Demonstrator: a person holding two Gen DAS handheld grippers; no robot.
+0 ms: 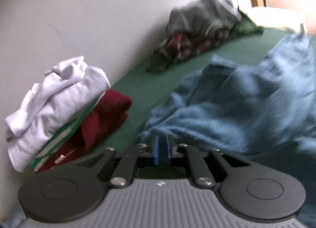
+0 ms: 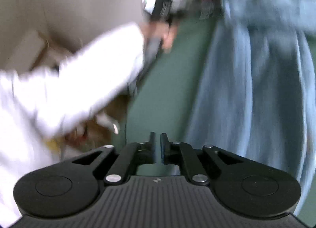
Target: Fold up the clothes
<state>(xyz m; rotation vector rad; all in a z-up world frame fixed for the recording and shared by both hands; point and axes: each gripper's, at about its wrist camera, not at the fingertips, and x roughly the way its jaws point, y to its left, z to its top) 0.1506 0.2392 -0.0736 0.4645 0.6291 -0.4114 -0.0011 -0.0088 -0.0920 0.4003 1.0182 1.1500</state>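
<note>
Blue cloth (image 1: 246,97) lies blurry just past my left gripper (image 1: 161,150); its fingers sit close, and I cannot tell if they pinch it. My right gripper (image 2: 158,147) has a thin gap, nothing inside. One folded stack (image 1: 59,113) is left of the fingers, one messy pile (image 1: 197,32) far ahead.

Blue garment (image 1: 246,97), green sheet (image 1: 138,88), white top (image 1: 55,97) over maroon fold (image 1: 110,109).

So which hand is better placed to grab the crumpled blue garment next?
Probably the left. The left gripper has its fingers right at the crumpled blue garment's near edge on the green bed sheet. The right gripper points at bare sheet, with the garment off to its side.
</note>
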